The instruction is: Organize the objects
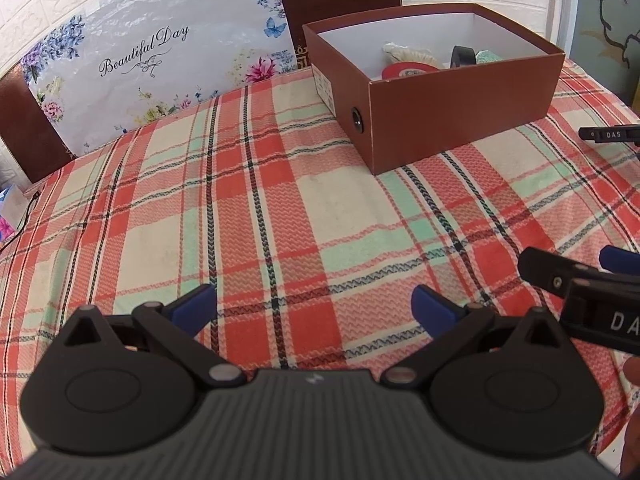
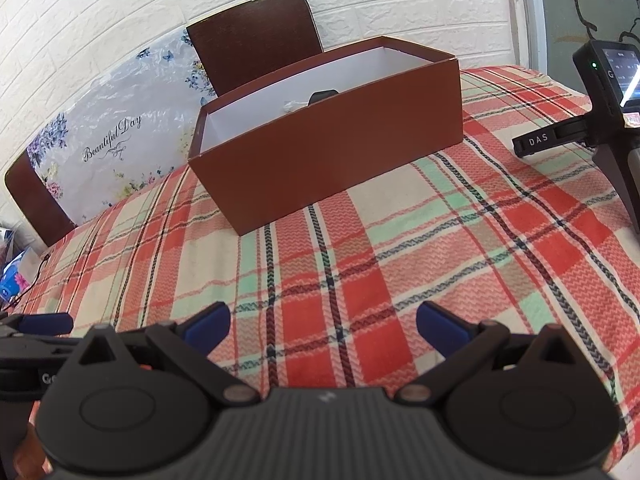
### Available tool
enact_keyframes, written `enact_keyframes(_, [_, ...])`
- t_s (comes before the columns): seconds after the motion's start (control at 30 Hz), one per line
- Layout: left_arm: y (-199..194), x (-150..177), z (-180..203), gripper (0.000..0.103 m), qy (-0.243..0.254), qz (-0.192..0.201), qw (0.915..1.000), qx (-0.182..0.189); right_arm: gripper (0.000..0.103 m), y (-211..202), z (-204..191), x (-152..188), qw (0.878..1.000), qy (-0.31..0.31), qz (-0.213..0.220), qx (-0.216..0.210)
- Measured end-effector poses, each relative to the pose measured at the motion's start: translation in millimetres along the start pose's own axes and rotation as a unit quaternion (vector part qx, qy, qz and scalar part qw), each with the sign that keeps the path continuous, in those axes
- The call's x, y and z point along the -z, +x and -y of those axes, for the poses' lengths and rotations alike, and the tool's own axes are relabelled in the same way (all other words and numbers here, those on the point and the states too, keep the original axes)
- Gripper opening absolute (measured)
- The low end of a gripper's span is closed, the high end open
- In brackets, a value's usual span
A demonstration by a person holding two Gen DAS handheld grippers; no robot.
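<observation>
Both grippers hover low over a plaid tablecloth (image 1: pixel 280 208) of red, cream and mint squares, and neither holds anything. The left gripper (image 1: pixel 314 306) has its blue-padded fingers (image 1: pixel 196 304) spread wide with only cloth between them. The right gripper (image 2: pixel 322 322) is released in the same way, its blue pads (image 2: pixel 440 326) well apart above the checks. In the left wrist view the right gripper shows at about 3 o'clock, just beside the left one. In the right wrist view the left gripper's blue tip pokes in at 9 o'clock. The task's things lie inside an open brown shoebox (image 1: pixel 460 120) with a white lining, which stands on the cloth at about 1 o'clock from the left gripper and at 12 o'clock from the right, well apart from both. Over its rim the left wrist view shows a red roll of tape (image 1: pixel 406 70), a black roll of tape (image 1: pixel 462 56) standing on edge, a pale crumpled bundle (image 1: pixel 404 52) and a small teal item (image 1: pixel 488 56) that is too hidden to name. At 3 o'clock in the right wrist view a black device with a lit screen (image 2: pixel 612 76) stands at the table's edge. Behind the table are two dark brown chair backs (image 2: pixel 256 36), a floral panel lettered "Beautiful Day" (image 1: pixel 152 52), and a white brick-pattern wall (image 2: pixel 120 12).
</observation>
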State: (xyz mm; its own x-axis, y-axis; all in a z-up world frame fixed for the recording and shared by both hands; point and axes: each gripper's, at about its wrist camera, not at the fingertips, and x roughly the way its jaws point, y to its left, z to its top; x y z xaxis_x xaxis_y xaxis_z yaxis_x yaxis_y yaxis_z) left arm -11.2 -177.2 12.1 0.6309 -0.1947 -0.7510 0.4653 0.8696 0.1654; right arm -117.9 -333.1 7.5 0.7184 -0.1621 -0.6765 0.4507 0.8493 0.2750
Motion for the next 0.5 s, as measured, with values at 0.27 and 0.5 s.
enact_keyframes(0.27, [1.4,0.4,-0.9,0.103,-0.006,-0.004,1.0,0.005,0.103,0.2,1.3,-0.8,1.0,-0.004,0.0,0.0])
enact_keyframes(0.5, [1.2,0.5,-2.7,0.103,-0.009,-0.004,0.9999,0.006,0.103,0.7,-0.5,-0.2,1.0,-0.006,0.0,0.0])
